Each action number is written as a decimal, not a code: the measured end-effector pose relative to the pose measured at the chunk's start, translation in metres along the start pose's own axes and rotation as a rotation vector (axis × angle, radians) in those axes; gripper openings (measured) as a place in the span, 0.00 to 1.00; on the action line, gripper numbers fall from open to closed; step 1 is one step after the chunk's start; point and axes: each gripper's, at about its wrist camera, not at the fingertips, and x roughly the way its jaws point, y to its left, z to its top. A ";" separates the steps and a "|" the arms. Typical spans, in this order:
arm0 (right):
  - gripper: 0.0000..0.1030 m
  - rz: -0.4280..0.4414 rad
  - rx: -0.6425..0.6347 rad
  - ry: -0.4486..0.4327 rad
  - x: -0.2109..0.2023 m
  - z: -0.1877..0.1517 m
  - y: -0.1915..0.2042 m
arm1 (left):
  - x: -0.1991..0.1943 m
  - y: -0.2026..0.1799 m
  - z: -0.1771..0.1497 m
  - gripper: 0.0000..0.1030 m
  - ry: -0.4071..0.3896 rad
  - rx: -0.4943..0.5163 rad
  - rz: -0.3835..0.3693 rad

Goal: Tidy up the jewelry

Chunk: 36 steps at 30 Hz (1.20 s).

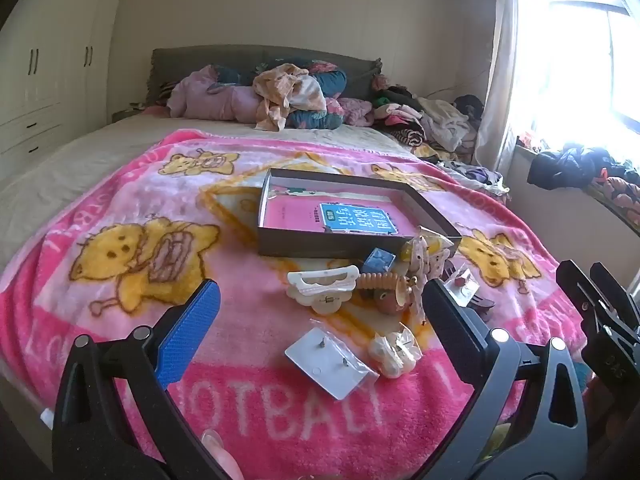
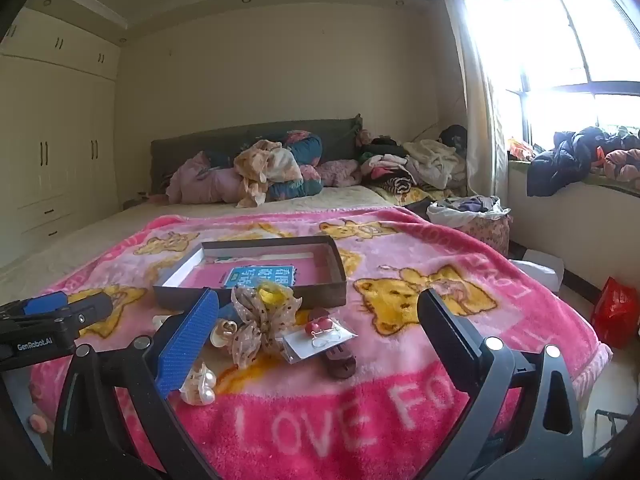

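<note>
Right now both my grippers hover over the pink bear-print blanket (image 1: 120, 208) on the bed, near its foot edge, and each has its fingers spread wide with nothing between them. Ahead of my left gripper (image 1: 320, 312) the jewelry lies in a loose heap in the middle of the blanket: a white earring card (image 1: 326, 362) in a clear sleeve lies closest, between the fingers in view, with a bagged cluster of pearly pieces (image 1: 394, 352) touching its right side. Just beyond sit a cream hair claw (image 1: 322, 286), a coiled tan hair tie (image 1: 378, 280) and a small blue box (image 1: 378, 260).

From my right gripper (image 2: 318, 320) I see a dotted sheer scrunchie (image 2: 260, 320) with a yellow band (image 2: 272, 292) just past the blue pad of the left finger (image 2: 188, 344), and a carded pair of red earrings (image 2: 320, 330) lying over a dark brown hair clip (image 2: 340, 362).

Beyond the heap stands a shallow brown box (image 1: 332, 246), open, with a pink book (image 1: 352, 216) lying flat inside.
</note>
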 end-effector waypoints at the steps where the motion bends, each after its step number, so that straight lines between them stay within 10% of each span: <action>1: 0.94 -0.002 -0.001 -0.003 0.000 0.000 0.000 | 0.000 0.000 0.000 0.90 0.003 0.005 0.001; 36: 0.94 0.016 0.009 0.020 0.005 -0.003 0.000 | 0.001 -0.011 0.003 0.90 0.001 0.015 0.000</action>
